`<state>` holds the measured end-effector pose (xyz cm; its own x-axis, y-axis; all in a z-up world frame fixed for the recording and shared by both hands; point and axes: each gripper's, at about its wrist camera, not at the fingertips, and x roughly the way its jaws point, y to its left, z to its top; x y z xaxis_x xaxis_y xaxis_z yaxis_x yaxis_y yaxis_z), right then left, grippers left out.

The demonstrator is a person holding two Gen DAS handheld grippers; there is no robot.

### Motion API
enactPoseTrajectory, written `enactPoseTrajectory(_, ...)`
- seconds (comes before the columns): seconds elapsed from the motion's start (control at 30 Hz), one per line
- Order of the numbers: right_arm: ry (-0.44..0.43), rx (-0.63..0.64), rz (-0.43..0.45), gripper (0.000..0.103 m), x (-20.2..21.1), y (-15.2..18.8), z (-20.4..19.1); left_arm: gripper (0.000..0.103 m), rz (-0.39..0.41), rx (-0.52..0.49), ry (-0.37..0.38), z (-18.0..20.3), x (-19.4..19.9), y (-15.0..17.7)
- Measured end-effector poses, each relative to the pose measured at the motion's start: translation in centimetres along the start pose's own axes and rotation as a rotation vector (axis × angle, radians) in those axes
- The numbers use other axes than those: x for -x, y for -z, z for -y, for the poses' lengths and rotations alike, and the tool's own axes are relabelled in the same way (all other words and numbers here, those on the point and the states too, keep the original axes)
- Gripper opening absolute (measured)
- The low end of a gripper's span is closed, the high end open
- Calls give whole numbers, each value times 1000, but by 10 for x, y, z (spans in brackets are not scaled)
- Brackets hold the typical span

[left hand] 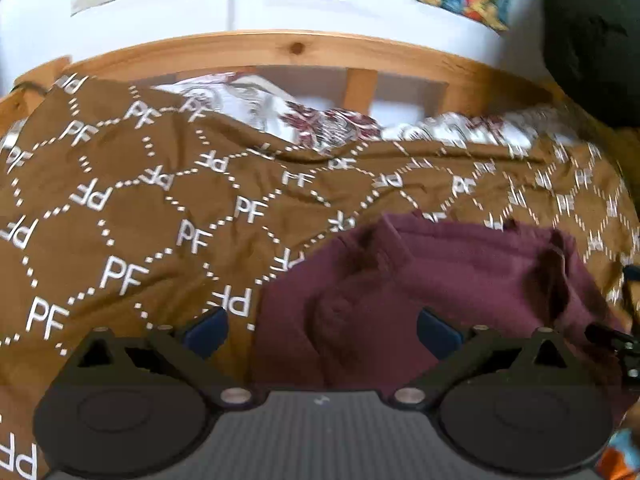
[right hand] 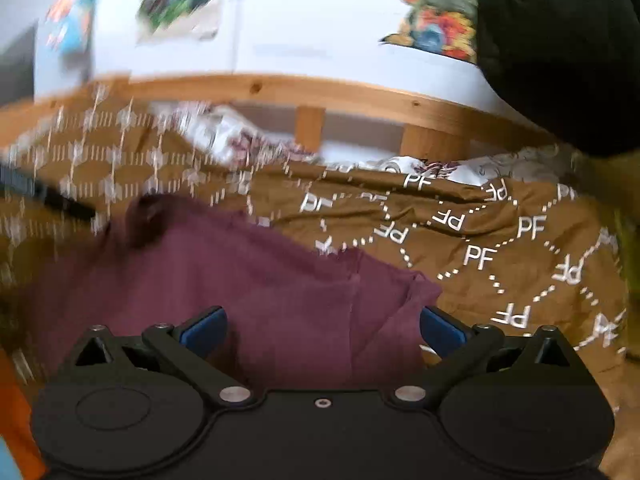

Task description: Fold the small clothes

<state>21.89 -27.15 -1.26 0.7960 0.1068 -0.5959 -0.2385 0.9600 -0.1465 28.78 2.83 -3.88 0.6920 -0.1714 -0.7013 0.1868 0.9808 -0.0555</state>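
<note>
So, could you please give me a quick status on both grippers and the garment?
Left gripper open, right gripper open, both empty. Maroon garment rumpled on brown PF bedspread, unfolded. Nothing in the way.

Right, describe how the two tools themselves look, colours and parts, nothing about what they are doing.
Both are alike: the left tool and right tool each have two blue finger pads on black angled links with triangular cut-outs. Silver pivot screws join the links to a body with two round black discs. The left body has a grey ribbed centre plate; the right's is plain black. No cables or sleeves show.
</note>
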Motion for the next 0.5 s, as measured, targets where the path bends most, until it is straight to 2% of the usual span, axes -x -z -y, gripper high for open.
enactPoseTrajectory(0.1, 80, 133, -54, 102, -6, 15, -15, 102, -1, -108, -32, 17, -10, 6)
enactPoseTrajectory(0.2, 101, 157, -70, 101, -13, 27, -14, 95, 16, -205, -82, 33, -20, 12)
enactPoseTrajectory(0.3, 133, 136, -55, 95, -17, 27, -8, 81, 22, -254, -114, 41, -27, 16)
enactPoseTrajectory(0.37, 141, 92, -33, 86, -18, 24, -1, 66, 28, -251, -139, 42, -30, 17)
enactPoseTrajectory(0.4, 132, 67, -28, 73, -19, 22, 3, 62, 29, -247, -150, 42, -31, 17)
enactPoseTrajectory(0.43, 120, 28, -27, 55, -19, 20, 8, 55, 27, -243, -156, 41, -33, 16)
enactPoseTrajectory(0.47, 109, -23, -35, 45, -20, 19, 13, 49, 24, -236, -161, 40, -35, 16)
enactPoseTrajectory(0.5, 101, -64, -48, 29, -22, 18, 18, 47, 21, -223, -166, 38, -35, 15)
